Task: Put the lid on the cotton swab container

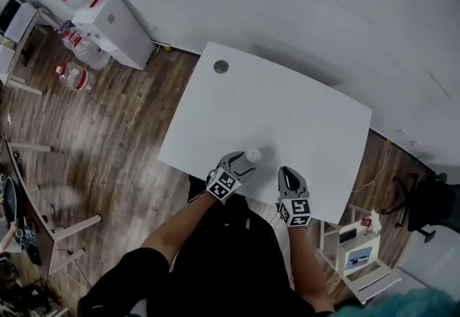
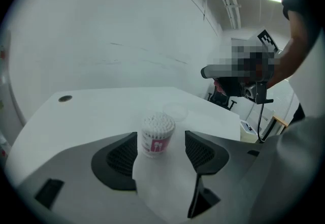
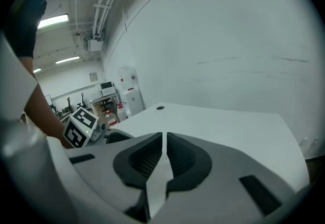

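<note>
Left gripper [image 2: 161,139] jaws wide, pads clear of cotton swab container [image 2: 158,130] between them; lid [image 2: 175,112] at 1 o'clock. Right gripper [image 3: 164,139] jaws closed, empty.

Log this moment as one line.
left gripper open, cotton swab container between its jaws, ungripped | right gripper shut, empty | lid lying on table beyond container | container uncapped

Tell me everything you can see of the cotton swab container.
The cotton swab container is a small, round, clear plastic tub with a pink label, packed with white swabs whose tips show at the open top; no lid is on it. It stands upright on the white table, between the open jaws of the left tool, which does not seem to press on it.
</note>
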